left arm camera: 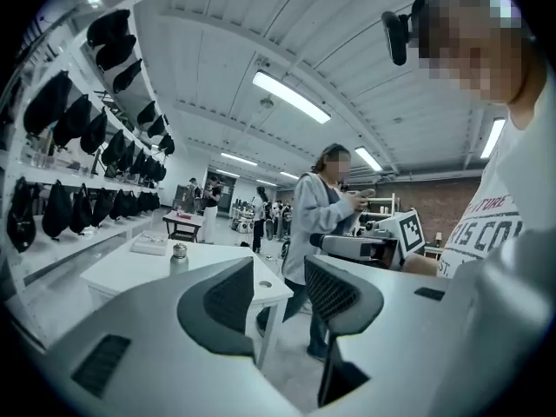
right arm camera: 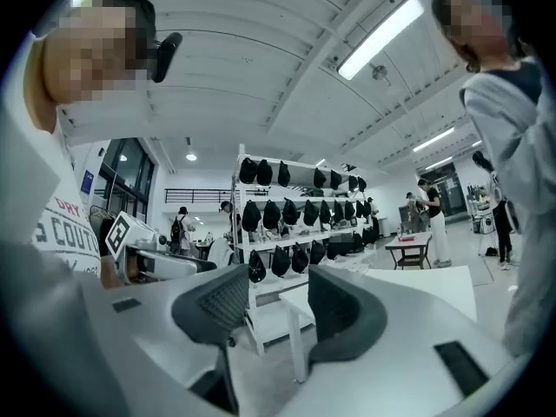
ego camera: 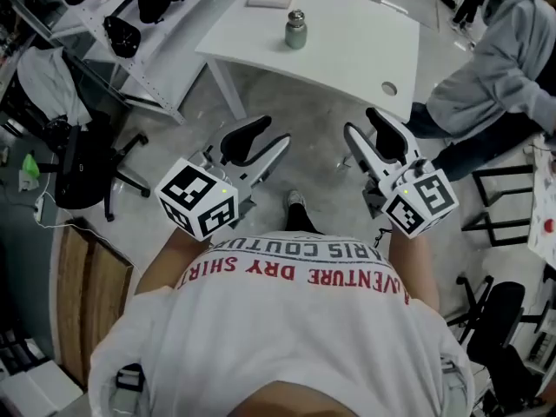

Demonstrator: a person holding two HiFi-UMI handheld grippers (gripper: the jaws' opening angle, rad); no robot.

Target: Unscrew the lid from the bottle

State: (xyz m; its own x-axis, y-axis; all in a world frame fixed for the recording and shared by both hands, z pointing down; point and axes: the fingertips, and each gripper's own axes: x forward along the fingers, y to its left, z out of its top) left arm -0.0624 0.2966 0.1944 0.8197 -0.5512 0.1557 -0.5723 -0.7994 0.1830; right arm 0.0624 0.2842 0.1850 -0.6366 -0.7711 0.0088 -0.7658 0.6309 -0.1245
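Approach step. Bottle (ego camera: 295, 29) stands upright on the white counter (ego camera: 365, 50), well ahead of both grippers. Its lid (ego camera: 296, 16) looks to be on, though it is small from here. Left gripper (ego camera: 263, 142) and right gripper (ego camera: 368, 131) have jaws apart with nothing between them. Next: close in, clamp the body, take the lid.

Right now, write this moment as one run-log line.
bottle: on table, lid on, untouched; left gripper: open, empty; right gripper: open, empty

White table (ego camera: 347, 55), grey-green bottle (ego camera: 295, 36) with silver lid (ego camera: 296, 15), white shirt (ego camera: 287, 337) with red lettering.
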